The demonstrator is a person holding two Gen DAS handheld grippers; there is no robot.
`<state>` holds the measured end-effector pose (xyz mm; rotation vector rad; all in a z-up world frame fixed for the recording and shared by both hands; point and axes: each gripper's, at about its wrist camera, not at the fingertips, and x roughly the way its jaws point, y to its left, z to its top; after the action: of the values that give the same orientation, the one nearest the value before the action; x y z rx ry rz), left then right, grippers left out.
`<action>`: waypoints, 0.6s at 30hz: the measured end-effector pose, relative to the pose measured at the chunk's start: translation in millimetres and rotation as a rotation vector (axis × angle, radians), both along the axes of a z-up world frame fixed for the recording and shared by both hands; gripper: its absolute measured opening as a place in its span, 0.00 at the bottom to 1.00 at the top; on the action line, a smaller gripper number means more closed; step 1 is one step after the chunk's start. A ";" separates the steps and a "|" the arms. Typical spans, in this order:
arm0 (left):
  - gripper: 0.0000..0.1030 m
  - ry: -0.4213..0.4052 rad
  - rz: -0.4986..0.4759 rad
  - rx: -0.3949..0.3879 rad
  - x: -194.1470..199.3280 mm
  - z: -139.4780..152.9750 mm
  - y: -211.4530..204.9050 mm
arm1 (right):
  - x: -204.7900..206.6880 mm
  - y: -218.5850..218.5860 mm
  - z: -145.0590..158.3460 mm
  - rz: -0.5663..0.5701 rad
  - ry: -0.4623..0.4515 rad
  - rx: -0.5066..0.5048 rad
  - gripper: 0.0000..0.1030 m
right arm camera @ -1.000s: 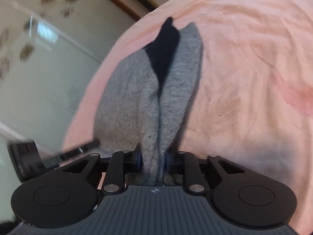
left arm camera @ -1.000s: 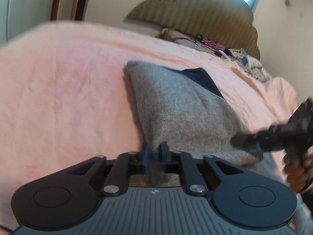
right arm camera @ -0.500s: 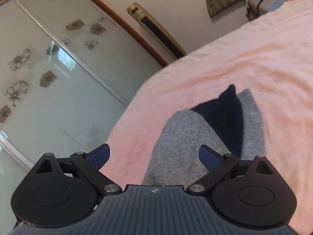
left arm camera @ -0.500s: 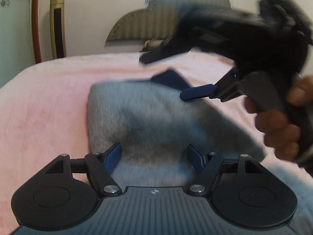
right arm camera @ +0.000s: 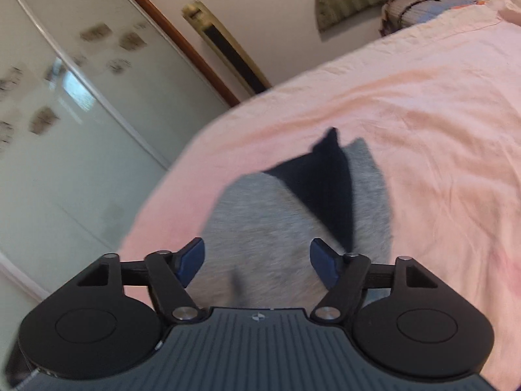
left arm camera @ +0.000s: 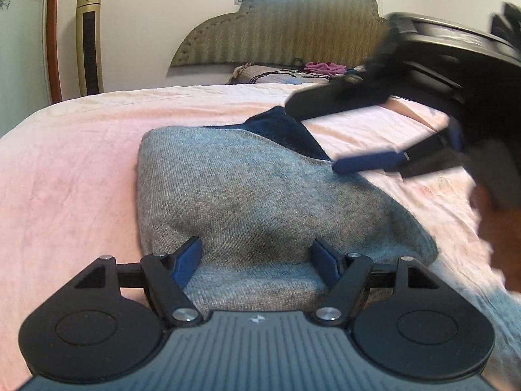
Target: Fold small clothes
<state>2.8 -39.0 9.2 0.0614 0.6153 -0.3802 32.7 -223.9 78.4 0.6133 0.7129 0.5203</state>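
1. The left gripper (left arm camera: 257, 260) has its jaws wide apart, with nothing clamped; the near edge of the grey garment (left arm camera: 260, 195) lies between the blue pads without being pinched.
2. The right gripper (right arm camera: 257, 260) has its jaws apart and closing, gripping nothing; the grey cloth lies below the gap between them.
3. In the left wrist view the right gripper is blurred at 2 o'clock, above the garment's far right side.
4. The garment lies folded on the pink bedsheet (left arm camera: 65, 169). In the right wrist view its long axis runs from 6 toward 12 o'clock, tapering to a tip at the far end.
5. A dark navy patch (right arm camera: 322, 189) sits at that tapered far end.
6. The headboard (left arm camera: 283, 29) stands at 12 o'clock in the left wrist view.
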 end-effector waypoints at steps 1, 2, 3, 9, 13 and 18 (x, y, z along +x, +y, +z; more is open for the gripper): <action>0.72 0.001 -0.001 0.002 4.0 1.0 -2.7 | -4.7 2.4 -2.6 0.026 0.014 0.008 0.83; 0.72 0.001 -0.002 0.003 4.0 0.9 -3.0 | -7.5 4.8 -6.6 0.040 0.028 -0.010 0.83; 0.72 0.001 -0.003 0.005 4.1 1.4 -3.9 | -7.6 5.9 -13.5 0.041 0.050 -0.035 0.83; 0.72 -0.008 -0.006 -0.005 0.5 4.8 -2.0 | -0.7 -17.3 -34.9 -0.001 0.118 -0.002 0.39; 0.73 -0.028 0.055 -0.194 -14.7 29.4 40.7 | -19.9 -37.7 -14.9 -0.040 0.108 0.070 0.70; 0.73 0.169 0.128 -0.338 2.4 19.2 83.7 | -38.8 -61.9 -20.3 -0.046 0.153 0.101 0.91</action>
<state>5.2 44.8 28.4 -0.3347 0.7108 -0.3625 -6.1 -285.7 58.1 0.7684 0.8182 0.4729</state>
